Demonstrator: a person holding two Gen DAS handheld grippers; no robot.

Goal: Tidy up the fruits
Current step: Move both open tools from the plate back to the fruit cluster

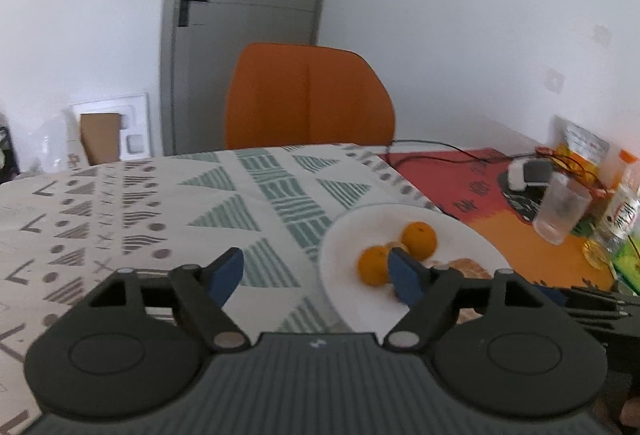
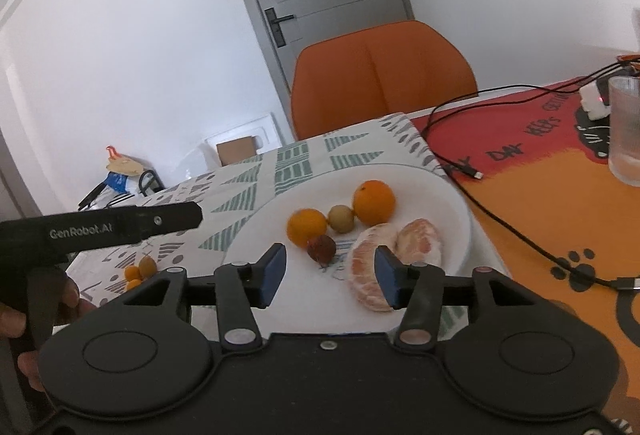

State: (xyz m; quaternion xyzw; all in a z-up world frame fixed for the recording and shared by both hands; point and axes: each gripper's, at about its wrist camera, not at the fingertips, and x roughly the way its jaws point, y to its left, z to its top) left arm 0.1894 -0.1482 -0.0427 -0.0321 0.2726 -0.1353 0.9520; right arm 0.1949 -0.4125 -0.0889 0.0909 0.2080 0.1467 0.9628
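Two pairs of tongs hang over the desk, both spread wide with nothing between their blue pads. The left tongs (image 1: 316,277) sit above the patterned cloth (image 1: 160,211), their right pad in front of the white plate (image 1: 348,235) that lies toward 3 o'clock in the left wrist view. The right tongs (image 2: 330,275) hover over the near edge of the same plate (image 2: 452,195).

On the plate, seen from the right wrist, a larger orange (image 2: 373,203) lies at 12 o'clock, a smaller orange (image 2: 307,227) at 10 o'clock, and a small round brownish-green fruit (image 2: 341,219) sits between them, close to or touching both. A dark red fruit with rough skin (image 2: 321,248) rests just beside the smaller orange, toward the middle. Two peeled citrus pieces (image 2: 400,255) lie side by side at 3 o'clock, the nearer one partly behind the right pad.

Off the plate, at 9 o'clock on the cloth, a few small orange and yellow-brown fruits (image 2: 140,270) cluster under the black body of the other tool (image 2: 100,227).

A clear glass (image 2: 626,131) stands on the orange and red mat (image 2: 520,203) at 2 o'clock, a black cable (image 2: 500,207) trailing across it. An orange chair (image 2: 380,75) stands behind the desk.
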